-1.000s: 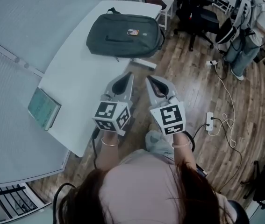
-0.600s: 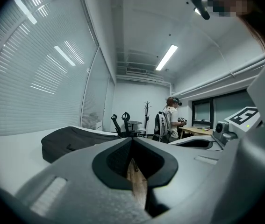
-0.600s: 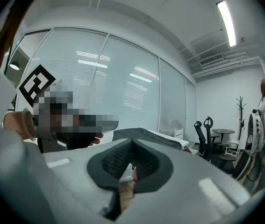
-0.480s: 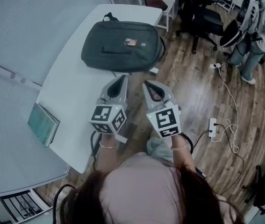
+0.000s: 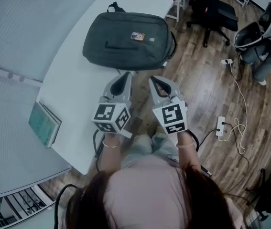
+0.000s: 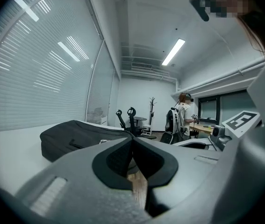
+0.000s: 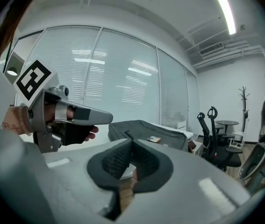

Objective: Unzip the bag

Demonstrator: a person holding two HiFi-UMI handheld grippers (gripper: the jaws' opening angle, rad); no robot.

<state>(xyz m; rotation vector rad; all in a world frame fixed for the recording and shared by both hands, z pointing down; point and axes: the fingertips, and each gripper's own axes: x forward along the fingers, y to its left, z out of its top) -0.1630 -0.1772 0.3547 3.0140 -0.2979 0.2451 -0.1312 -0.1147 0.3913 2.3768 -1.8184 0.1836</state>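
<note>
A dark grey backpack (image 5: 125, 39) lies flat on the white table (image 5: 73, 94), with a small tag on its top face. It also shows in the left gripper view, where the backpack (image 6: 76, 136) lies ahead to the left, and in the right gripper view as the backpack (image 7: 146, 132) ahead. My left gripper (image 5: 130, 73) is held just short of the bag's near edge, jaws shut with nothing between them. My right gripper (image 5: 152, 78) hangs beside it, off the table's edge over the floor, jaws also shut and empty. Neither touches the bag.
A green book (image 5: 44, 123) lies at the table's left edge. Office chairs (image 5: 214, 11) stand beyond the table's right end. A power strip with cables (image 5: 220, 126) lies on the wooden floor at right. A person (image 5: 269, 37) stands at the far right.
Both grippers have come closer to the backpack's near edge. The head view has shifted, so the bag sits nearer to the grippers.
</note>
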